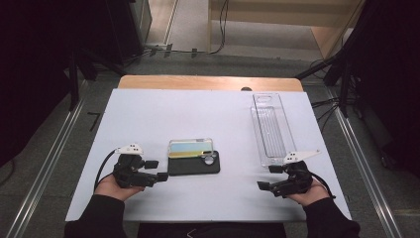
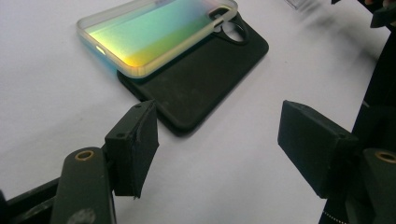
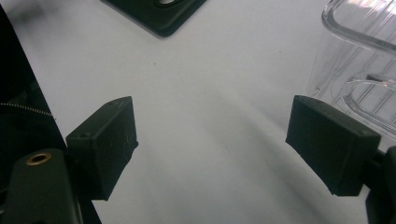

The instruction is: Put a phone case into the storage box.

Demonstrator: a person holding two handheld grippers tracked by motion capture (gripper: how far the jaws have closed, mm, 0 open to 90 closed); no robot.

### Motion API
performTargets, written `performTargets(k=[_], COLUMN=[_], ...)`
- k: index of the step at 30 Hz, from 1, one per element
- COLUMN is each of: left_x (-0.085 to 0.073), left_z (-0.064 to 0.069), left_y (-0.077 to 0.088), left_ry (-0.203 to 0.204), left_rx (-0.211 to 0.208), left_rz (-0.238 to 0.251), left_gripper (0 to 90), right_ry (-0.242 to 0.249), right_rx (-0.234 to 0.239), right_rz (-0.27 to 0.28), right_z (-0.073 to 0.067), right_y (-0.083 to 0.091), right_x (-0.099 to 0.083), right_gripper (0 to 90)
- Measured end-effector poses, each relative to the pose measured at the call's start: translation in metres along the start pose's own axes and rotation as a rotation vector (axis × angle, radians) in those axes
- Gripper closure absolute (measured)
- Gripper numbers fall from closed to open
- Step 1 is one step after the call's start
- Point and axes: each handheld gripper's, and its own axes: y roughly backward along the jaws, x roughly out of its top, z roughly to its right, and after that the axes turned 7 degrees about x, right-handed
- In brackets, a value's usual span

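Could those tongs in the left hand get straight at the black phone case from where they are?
Probably yes. The left tongs stand open, facing the black rubbery phone case, with bare white tabletop between. The iridescent clear case overlaps only its far edge.

A white surface [image 1: 148,114] carries a black phone case [image 1: 194,164] at centre, an iridescent case [image 1: 190,147] overlapping its upper edge, and a clear tray [image 1: 271,128] at right.
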Motion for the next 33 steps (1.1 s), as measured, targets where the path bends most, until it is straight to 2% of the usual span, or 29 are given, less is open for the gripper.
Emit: performTargets(k=[7, 13, 22, 33], left_x=[0.010, 0.025, 0.046, 0.069], left_z=[-0.003, -0.007, -0.017, -0.030], left_y=[-0.001, -0.006, -0.018, -0.034], left_ry=[-0.007, -0.024, -0.010, -0.023], left_rx=[0.032, 0.033, 0.023, 0.023], left_rz=[-0.007, -0.022, -0.036, -0.047], left_gripper=[28.9, 29.0, 29.0, 29.1], right_ry=[0.001, 0.007, 0.004, 0.004], right_rx=[-0.002, -0.002, -0.002, -0.005], right_rz=[-0.001, -0.008, -0.007, -0.009], right_z=[0.000, 0.000, 0.000, 0.000], right_y=[0.000, 0.000, 0.000, -0.001], right_x=[0.000, 0.000, 0.000, 0.000], right_gripper=[14.3, 14.4, 14.4, 14.4])
